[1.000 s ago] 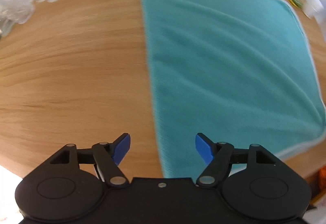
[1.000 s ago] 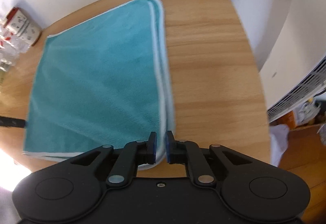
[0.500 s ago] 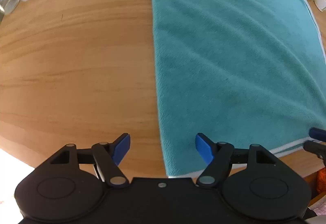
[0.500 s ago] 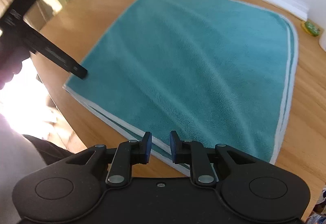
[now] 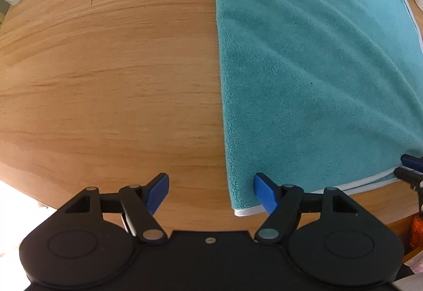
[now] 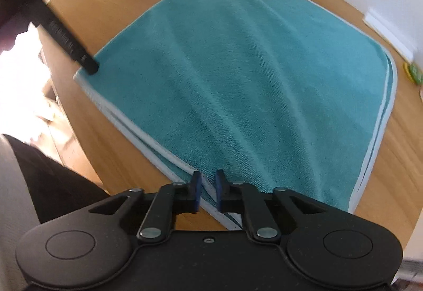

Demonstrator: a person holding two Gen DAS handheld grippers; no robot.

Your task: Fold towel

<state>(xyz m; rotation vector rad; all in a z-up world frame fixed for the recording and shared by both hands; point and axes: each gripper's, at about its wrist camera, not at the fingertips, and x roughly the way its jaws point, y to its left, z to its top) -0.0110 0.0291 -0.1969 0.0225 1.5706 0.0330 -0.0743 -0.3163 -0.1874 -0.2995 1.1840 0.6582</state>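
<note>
Teal towel (image 5: 317,74) lies flat, folded double, on my wooden table (image 5: 105,79), filling the left view from 12 to 4 o'clock. My left gripper (image 5: 210,190) is spread wide over the towel's near corner, gripping nothing. My right gripper (image 6: 205,190): narrow gap straddling the white-trimmed near edge; whether it pinches, I cannot tell.
</note>
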